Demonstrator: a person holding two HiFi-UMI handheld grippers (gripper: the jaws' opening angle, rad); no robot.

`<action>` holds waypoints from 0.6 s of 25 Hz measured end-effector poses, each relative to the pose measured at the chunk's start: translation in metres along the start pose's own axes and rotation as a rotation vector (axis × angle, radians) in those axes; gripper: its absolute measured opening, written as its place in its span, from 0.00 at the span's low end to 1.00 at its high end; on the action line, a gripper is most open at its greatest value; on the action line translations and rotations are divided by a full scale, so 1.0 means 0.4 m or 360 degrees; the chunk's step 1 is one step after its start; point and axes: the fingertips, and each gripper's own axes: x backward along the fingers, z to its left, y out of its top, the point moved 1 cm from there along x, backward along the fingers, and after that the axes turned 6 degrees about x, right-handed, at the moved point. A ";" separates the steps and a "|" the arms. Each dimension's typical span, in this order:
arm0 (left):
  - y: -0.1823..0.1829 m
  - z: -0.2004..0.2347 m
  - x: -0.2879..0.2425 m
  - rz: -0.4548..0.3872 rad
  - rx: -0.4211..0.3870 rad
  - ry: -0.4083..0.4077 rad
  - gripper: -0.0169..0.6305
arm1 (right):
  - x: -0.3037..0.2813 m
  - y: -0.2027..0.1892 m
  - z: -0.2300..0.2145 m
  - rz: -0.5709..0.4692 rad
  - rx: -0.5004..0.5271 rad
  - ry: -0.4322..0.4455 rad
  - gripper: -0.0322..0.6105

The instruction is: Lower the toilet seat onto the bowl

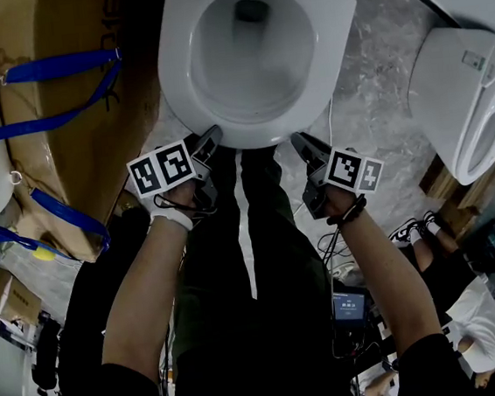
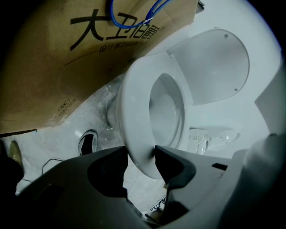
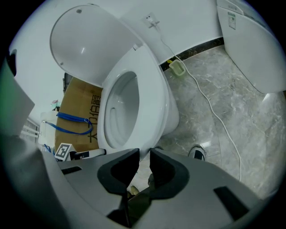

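The white toilet seat (image 1: 180,77) lies flat on the bowl, and its lid (image 2: 214,67) stands raised behind it. My left gripper (image 1: 209,140) is at the seat's front left rim. In the left gripper view the seat (image 2: 134,116) has its front edge between the jaws of the left gripper (image 2: 140,156), which stand wide apart. My right gripper (image 1: 302,143) hovers just off the front right rim. In the right gripper view the jaws of the right gripper (image 3: 144,156) are a narrow gap apart with nothing between them, and the seat (image 3: 152,98) lies beyond them.
A large cardboard box (image 1: 73,123) with blue straps stands close on the toilet's left. A second white toilet (image 1: 470,99) is at the right. A white cable (image 3: 214,112) runs across the marble floor. A person (image 1: 470,310) sits at the lower right.
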 end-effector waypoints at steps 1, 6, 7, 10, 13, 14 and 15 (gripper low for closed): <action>0.000 0.001 -0.001 0.0001 -0.0002 0.0007 0.31 | -0.001 -0.001 0.000 0.0010 0.0007 -0.0011 0.19; 0.006 0.022 0.014 0.0003 -0.0215 0.0220 0.31 | 0.006 0.000 0.009 0.0045 0.0084 -0.0056 0.19; 0.008 0.025 0.020 0.0000 -0.0279 0.0273 0.31 | 0.010 0.003 0.012 0.0037 0.0093 -0.0062 0.19; 0.005 0.020 0.036 0.0007 -0.0354 0.0321 0.31 | 0.030 0.017 0.026 -0.0001 0.0086 -0.0057 0.19; 0.005 -0.001 0.052 0.0008 -0.0379 0.0319 0.31 | 0.053 0.034 0.049 -0.0042 0.0098 -0.0042 0.19; 0.007 -0.011 0.059 0.0002 -0.0389 0.0317 0.31 | 0.061 0.040 0.058 -0.0055 0.0107 -0.0036 0.19; 0.009 -0.025 0.067 -0.0008 -0.0394 0.0310 0.31 | 0.071 0.046 0.069 -0.0068 0.0115 -0.0029 0.19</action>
